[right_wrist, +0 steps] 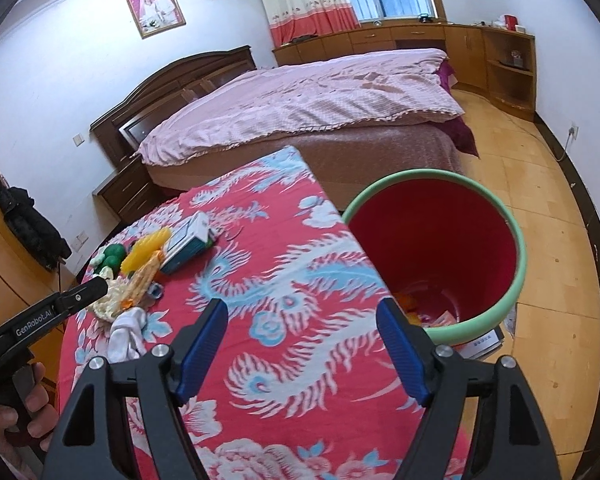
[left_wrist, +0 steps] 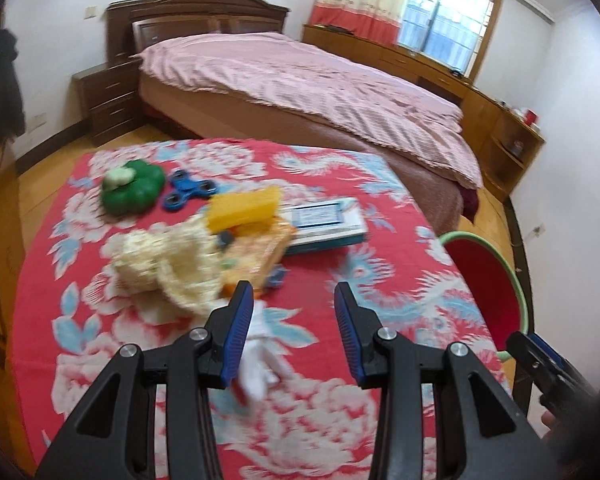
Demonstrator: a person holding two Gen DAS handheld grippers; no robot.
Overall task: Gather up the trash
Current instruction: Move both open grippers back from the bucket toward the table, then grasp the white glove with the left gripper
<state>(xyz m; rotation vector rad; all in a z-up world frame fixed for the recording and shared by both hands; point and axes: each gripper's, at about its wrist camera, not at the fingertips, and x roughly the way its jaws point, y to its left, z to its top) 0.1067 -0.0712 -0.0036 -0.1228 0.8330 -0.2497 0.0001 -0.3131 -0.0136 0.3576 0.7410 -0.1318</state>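
We see a bed [right_wrist: 308, 104] with a pink cover on a wooden floor [right_wrist: 548, 216]. Daylight enters through a curtained window [left_wrist: 446, 20] above low wooden cabinets [right_wrist: 400, 40].

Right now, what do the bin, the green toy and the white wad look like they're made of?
Bin: looks like smooth plastic, red inside with a pale green rim, slight sheen.
Green toy: glossy, lobed, probably moulded plastic or rubber; blur leaves it open.
White wad: matte, soft, crumpled folds, so tissue or thin cloth; can't tell which.
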